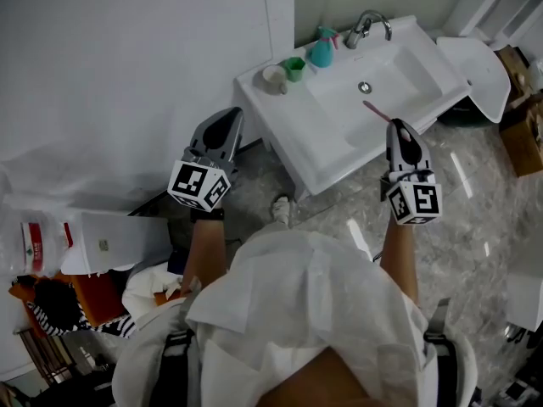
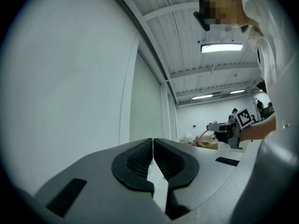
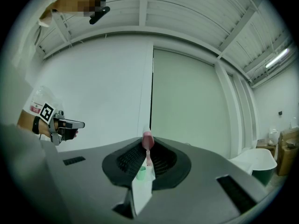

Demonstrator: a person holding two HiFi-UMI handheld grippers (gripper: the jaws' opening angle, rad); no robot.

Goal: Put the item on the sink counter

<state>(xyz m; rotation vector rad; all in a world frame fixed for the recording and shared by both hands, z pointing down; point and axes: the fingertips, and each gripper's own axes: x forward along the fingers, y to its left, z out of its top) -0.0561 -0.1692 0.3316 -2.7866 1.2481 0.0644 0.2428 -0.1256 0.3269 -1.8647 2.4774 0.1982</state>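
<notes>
White sink counter (image 1: 327, 155) lay ahead, the right gripper (image 1: 399, 127) clamped on a slim pink toothbrush (image 1: 376, 110) above the basin. The left gripper (image 1: 227, 117) was closed, empty. With so narrow a hold (my guess), the brush might swivel and drop into the basin.

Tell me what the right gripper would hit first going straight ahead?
Probably the wall behind the sink. The right gripper, shut on a pink toothbrush, points across the basin; its own view shows wall ahead, though height is unclear.
</notes>
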